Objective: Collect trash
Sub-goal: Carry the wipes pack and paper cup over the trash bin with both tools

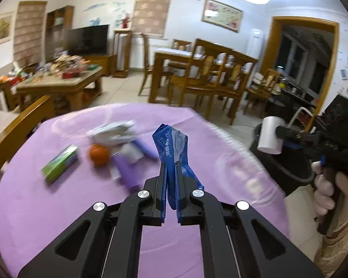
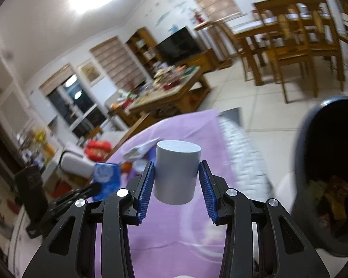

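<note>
Holding, left claw (image 1: 170, 180): jaws pinched tight on a crumpled blue wrapper (image 1: 174, 153), low in the middle of the left wrist view; the wrapper sticks up above the fingertips, over the purple cloth.
Holding, right claw (image 2: 176, 180): jaws part open, the blue ribbed pads (image 2: 148, 185) pressed on both sides of a white paper cup (image 2: 177, 173), bottom end toward the camera, in the lower middle of the right wrist view.
Right claw from the left camera: at the right edge, cup (image 1: 270, 136) at its tip, a gloved hand (image 1: 329, 190) on the grip below.
Left claw from the right camera: at the lower left, the blue wrapper (image 2: 105, 180) in it.
Table (image 1: 58, 208): purple cloth fills the lower half of both views.
Left on the table: a green box (image 1: 60, 163), an orange (image 1: 99, 154), a purple tube (image 1: 125, 171) and white packets (image 1: 113, 131), blurred, left of the wrapper and beyond the claw tips.
Trash bin (image 2: 324, 173): dark, round, at the right edge of the right wrist view, just off the table edge, with scraps inside.
Farther back: a cluttered wooden coffee table (image 1: 58, 81) at the left, a television (image 1: 88, 39) behind it, dining chairs (image 1: 208, 74) centre right.
</note>
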Motion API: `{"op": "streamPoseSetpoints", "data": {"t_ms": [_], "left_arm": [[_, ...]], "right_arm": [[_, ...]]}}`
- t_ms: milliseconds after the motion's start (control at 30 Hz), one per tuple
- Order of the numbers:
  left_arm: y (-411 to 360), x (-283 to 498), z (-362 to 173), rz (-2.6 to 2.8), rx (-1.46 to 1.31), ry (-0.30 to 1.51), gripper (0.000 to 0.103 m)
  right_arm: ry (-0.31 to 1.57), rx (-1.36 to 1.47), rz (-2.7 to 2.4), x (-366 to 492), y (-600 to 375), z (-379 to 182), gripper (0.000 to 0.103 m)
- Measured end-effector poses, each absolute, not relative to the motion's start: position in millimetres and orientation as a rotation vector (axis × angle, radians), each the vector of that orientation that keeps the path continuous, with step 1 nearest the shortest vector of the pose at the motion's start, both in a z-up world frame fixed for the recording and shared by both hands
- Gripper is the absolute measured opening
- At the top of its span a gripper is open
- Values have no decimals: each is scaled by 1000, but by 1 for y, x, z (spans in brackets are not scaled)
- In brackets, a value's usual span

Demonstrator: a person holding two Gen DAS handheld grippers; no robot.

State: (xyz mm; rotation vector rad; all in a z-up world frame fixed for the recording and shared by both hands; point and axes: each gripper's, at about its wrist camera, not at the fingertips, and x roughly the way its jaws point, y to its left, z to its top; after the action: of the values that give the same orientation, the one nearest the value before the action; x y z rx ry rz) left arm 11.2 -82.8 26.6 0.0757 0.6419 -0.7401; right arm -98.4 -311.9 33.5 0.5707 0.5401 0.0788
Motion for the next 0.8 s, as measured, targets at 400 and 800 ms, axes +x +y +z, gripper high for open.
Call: {"op": "streamPoseSetpoints", "data": {"t_ms": [400,800], "left_arm": [[-235,-30,28,-1047,87,632,6],[-364,-55,-13,-1190,185,732,6]], "right_arm": [[416,692,-204,-197,-454,15,40],[402,816,-358,-245,-546,-40,40]]}}
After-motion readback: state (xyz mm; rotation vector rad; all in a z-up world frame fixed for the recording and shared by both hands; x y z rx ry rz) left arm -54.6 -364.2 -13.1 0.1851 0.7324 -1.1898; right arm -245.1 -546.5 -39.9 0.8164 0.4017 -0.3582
